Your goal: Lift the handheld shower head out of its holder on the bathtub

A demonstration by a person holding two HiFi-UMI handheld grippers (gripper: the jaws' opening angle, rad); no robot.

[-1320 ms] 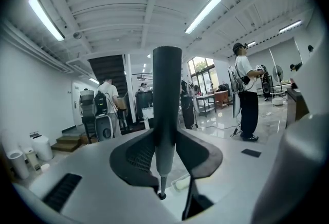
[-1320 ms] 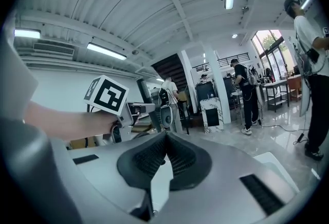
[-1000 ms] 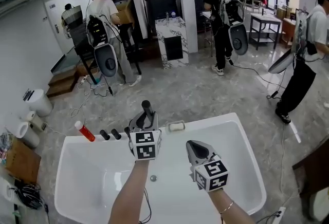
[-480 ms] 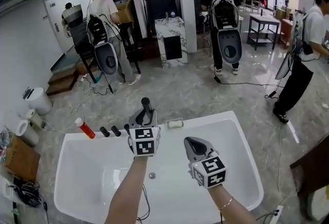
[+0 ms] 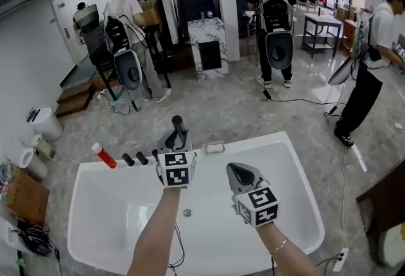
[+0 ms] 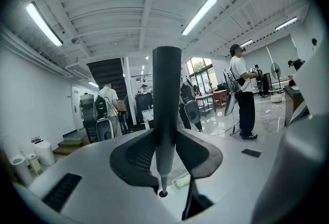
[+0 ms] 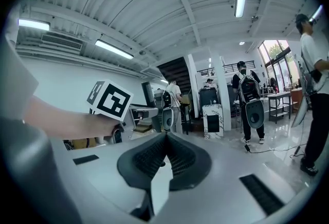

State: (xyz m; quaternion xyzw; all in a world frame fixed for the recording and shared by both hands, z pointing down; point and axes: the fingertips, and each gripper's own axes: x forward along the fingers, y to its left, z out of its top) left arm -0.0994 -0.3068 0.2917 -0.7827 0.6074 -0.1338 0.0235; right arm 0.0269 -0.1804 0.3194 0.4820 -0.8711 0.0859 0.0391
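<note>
Left gripper, centre of head view: jaws pinching shower head by dark stem, stem upright, top poking above jaws. Sits at far rim of bathtub. Right gripper, lower right of centre, over basin: jaws pressed together, nothing between.

Step, as I read it: grip made, lift not finished. Next: straight upward pull, stem kept vertical till tip clears.

Left gripper view alone shows thin lower tip reaching ring of holder; head view hides that behind marker cube.
</note>
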